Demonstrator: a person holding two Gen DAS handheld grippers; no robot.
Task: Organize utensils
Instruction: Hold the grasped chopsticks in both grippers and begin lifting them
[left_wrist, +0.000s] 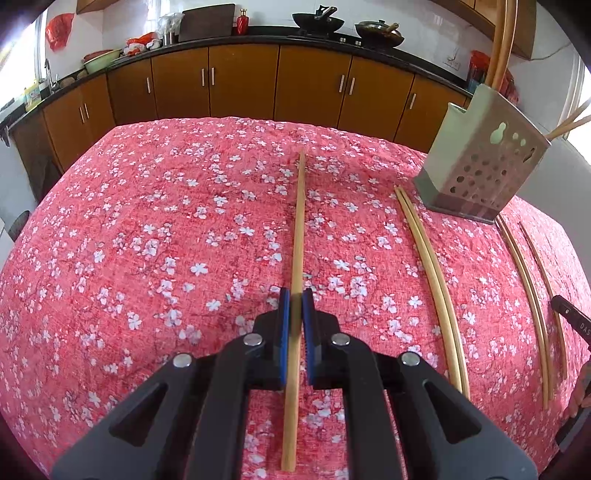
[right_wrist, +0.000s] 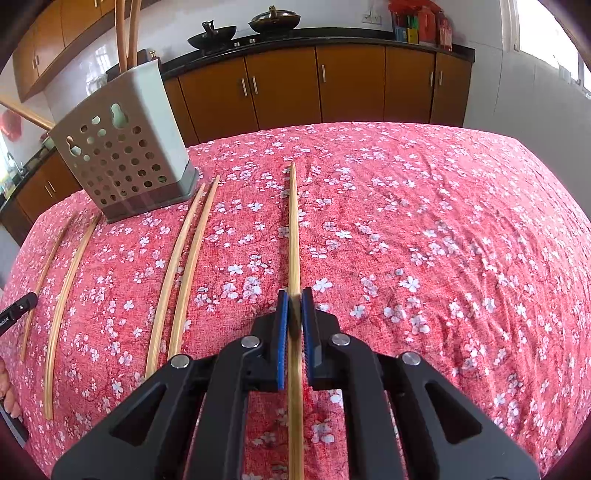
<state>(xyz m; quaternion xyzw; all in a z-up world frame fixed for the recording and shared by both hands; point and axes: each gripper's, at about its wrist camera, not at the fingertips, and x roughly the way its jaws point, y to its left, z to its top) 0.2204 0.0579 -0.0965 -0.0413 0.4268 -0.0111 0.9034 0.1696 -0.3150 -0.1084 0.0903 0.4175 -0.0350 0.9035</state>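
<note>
We see both grippers down low over the bench (left_wrist: 129, 221), which wears a red cloth with white blossoms. Our left gripper (left_wrist: 296, 295) has its blue pads (left_wrist: 283, 314) pressed to either side of a single chopstick (left_wrist: 298, 229), closed on it; the stick runs straight away from us toward the far side and looks to lie along the cloth. Over on the other side, our right gripper (right_wrist: 294, 295) does the same, clamped around its own chopstick (right_wrist: 293, 229), which also points straight toward the far edge.

Between the two, more sticks lie loose on the cloth. In the left wrist view a touching pair of chopsticks (left_wrist: 432, 266) sits to the right of the held one, and further right lie two more chopsticks (left_wrist: 532, 295), slightly apart from each other. The perforated utensil holder (left_wrist: 480, 166) stands upright on the far right, just beyond the far tips of those loose sticks, with a few chopsticks already standing in it (left_wrist: 500, 44).

From the right wrist view the same holder (right_wrist: 122, 158) stands at far left, with the loose sticks fanned out in front of it. Behind the bench, brown kitchen cabinets (left_wrist: 243, 81) run under a dark countertop carrying two woks (left_wrist: 317, 22).
</note>
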